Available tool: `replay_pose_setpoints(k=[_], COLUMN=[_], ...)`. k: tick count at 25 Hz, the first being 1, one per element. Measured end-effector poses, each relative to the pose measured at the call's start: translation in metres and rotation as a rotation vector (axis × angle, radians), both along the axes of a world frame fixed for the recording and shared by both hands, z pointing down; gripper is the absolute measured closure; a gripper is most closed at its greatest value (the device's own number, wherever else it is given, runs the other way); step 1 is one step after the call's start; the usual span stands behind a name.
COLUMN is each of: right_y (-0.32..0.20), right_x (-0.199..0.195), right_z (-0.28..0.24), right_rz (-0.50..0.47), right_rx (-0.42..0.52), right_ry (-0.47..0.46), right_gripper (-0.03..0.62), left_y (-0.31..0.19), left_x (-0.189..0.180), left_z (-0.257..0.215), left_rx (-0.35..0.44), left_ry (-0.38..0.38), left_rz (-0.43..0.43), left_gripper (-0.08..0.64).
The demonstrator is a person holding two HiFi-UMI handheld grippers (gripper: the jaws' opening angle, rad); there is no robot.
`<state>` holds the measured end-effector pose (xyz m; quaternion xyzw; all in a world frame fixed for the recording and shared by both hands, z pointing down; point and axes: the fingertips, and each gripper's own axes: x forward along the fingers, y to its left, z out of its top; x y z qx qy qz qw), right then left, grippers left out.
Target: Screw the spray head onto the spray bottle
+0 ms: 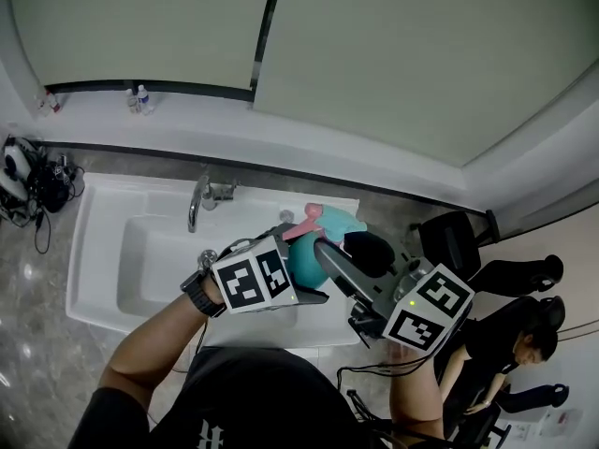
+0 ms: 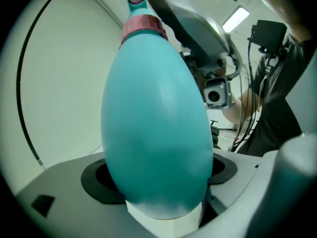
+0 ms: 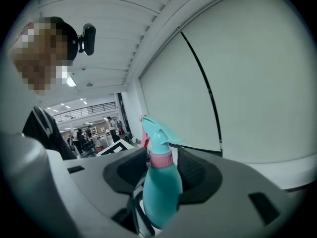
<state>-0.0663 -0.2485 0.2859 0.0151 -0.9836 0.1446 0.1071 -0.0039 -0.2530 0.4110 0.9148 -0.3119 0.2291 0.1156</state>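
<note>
A teal spray bottle (image 1: pixel 304 262) is held up over the white sink between my two grippers. Its teal spray head (image 1: pixel 335 223) with a pink trigger sits on the neck above a pink collar (image 3: pixel 161 158). My left gripper (image 1: pixel 292 271) is shut on the bottle's fat body (image 2: pixel 153 123), which fills the left gripper view. My right gripper (image 1: pixel 325 241) comes in from the right. Its black pads (image 3: pixel 195 175) lie close against both sides of the collar, just under the spray head (image 3: pixel 157 133). The bottle's base is hidden in both gripper views.
A white sink (image 1: pixel 103 251) with a chrome faucet (image 1: pixel 198 199) lies below the grippers. Two small bottles (image 1: pixel 138 98) stand on the back ledge and cables (image 1: pixel 28 181) lie at the far left. At the right are a black chair (image 1: pixel 449 237) and a seated person (image 1: pixel 515 344).
</note>
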Motion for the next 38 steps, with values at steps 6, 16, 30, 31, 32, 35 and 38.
replay_pose_setpoints(k=[6,16,30,31,32,35,38], right_y=[0.022,0.062,0.007,0.008,0.011,0.016,0.017], right_x=[0.030,0.042,0.014,0.014,0.016,0.029,0.043], right_z=[-0.029,-0.064,-0.007,-0.006,-0.008,-0.023,-0.038], right_rz=[-0.302,-0.657,0.099,0.084,0.056,-0.031,-0.122], right_rx=[-0.047,0.029,0.132,0.129,0.118,0.078,0.069], right_ry=[-0.167,-0.361,-0.027,-0.030,-0.040,-0.107,-0.174], right_gripper=[0.417,0.413,0.443,0.443,0.442,0.426,0.426], left_y=[0.027,0.074,0.009,0.011,0.014,0.022,0.027], left_x=[0.015,0.058,0.017,0.021,0.024,0.026,0.026], left_z=[-0.022,-0.051,0.003,0.003,0.001,-0.007,-0.013], left_rx=[0.025,0.024,-0.038,-0.040,-0.039,-0.025,-0.016], left_ry=[0.043,0.143,-0.050,-0.023,0.000,0.029,0.030], left_rz=[0.179,0.471,-0.083,-0.040,0.004,0.094,0.167], left_gripper=[0.109,0.109,0.109,0.109,0.109,0.109,0.109])
